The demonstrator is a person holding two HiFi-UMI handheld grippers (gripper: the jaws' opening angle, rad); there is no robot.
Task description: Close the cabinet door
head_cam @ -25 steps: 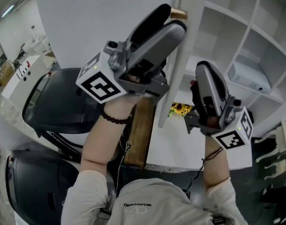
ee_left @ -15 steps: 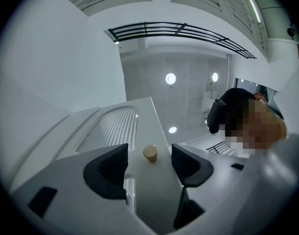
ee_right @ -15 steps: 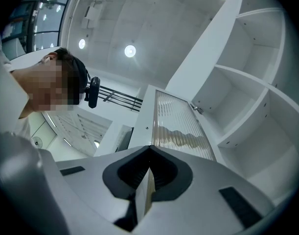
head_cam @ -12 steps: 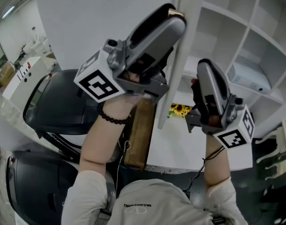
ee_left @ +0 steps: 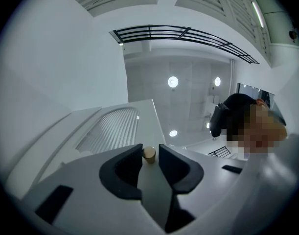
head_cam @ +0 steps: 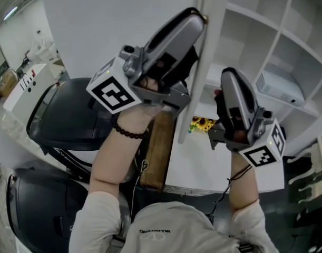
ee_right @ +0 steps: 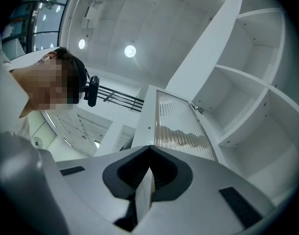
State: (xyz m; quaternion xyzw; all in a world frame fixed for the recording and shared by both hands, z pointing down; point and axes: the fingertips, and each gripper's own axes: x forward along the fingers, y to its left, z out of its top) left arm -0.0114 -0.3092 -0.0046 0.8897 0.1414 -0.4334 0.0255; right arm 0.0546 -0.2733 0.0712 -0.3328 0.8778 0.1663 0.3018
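The cabinet door [head_cam: 200, 73] is standing open, showing its thin white edge in the head view. Its long axis is running from 12 o'clock down toward 6 o'clock, leaning slightly left at the bottom. It is sitting just left of the open white shelves [head_cam: 266, 41], which are filling the 2 o'clock part of that view.

The left gripper [head_cam: 196, 24] is pointing up toward 1 o'clock at the top of the door edge. Its jaws are closing, with the small brass knob [ee_left: 149, 154] sitting between the tips and a sliver of gap showing on the right side.

The right gripper [ee_right: 150, 151] is hanging at 4 o'clock from the left one, clear of the door, with its jaws closed together on nothing. Its view is looking up along the door's ribbed panel [ee_right: 178, 126] toward 12 o'clock.
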